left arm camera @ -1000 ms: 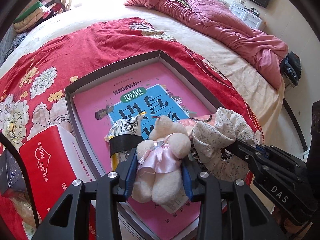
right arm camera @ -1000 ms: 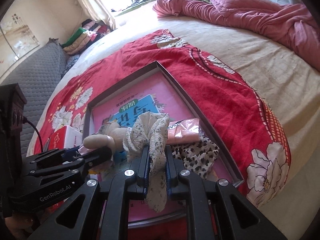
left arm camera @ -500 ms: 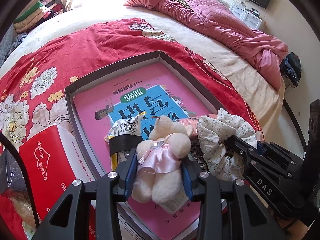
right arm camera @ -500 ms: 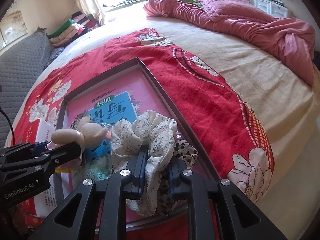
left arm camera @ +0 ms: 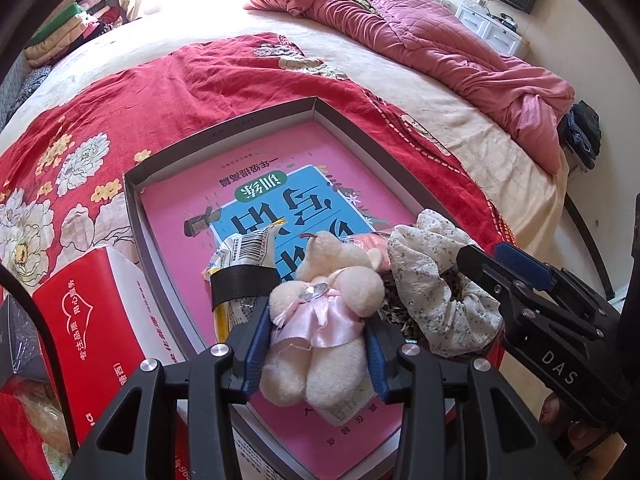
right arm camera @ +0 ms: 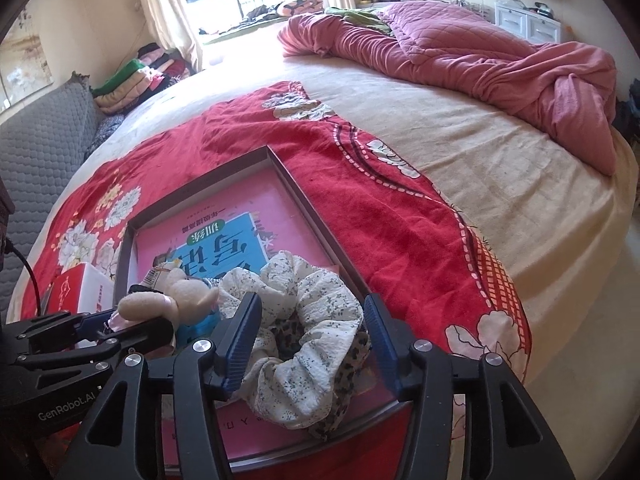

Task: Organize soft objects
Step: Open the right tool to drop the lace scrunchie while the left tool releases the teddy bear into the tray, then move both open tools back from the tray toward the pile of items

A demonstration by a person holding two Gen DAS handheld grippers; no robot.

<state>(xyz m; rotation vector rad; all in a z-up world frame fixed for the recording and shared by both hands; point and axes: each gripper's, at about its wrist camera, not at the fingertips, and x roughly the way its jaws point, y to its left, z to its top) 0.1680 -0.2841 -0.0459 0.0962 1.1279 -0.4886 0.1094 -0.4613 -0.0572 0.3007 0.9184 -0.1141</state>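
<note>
Left gripper (left arm camera: pixel 316 340) pads clamp a plush bear (left arm camera: pixel 320 320) over the tray (left arm camera: pixel 224 132); right gripper (right arm camera: pixel 312 336) jaws are opening around a floral scrunchie (right arm camera: pixel 304 320), a leopard scrunchie (right arm camera: pixel 292 332) beneath.

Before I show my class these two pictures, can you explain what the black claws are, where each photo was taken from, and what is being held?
No robot here: a person holds a two-finger gripper in each hand, each carrying a camera looking along its fingers. One picture is from the left gripper, shut on a teddy. The other is from the right gripper, whose fingers are opening around a floral scrunchie without pressing it. Both are over a tray holding a pink book, on a red blanket on a bed.
</note>
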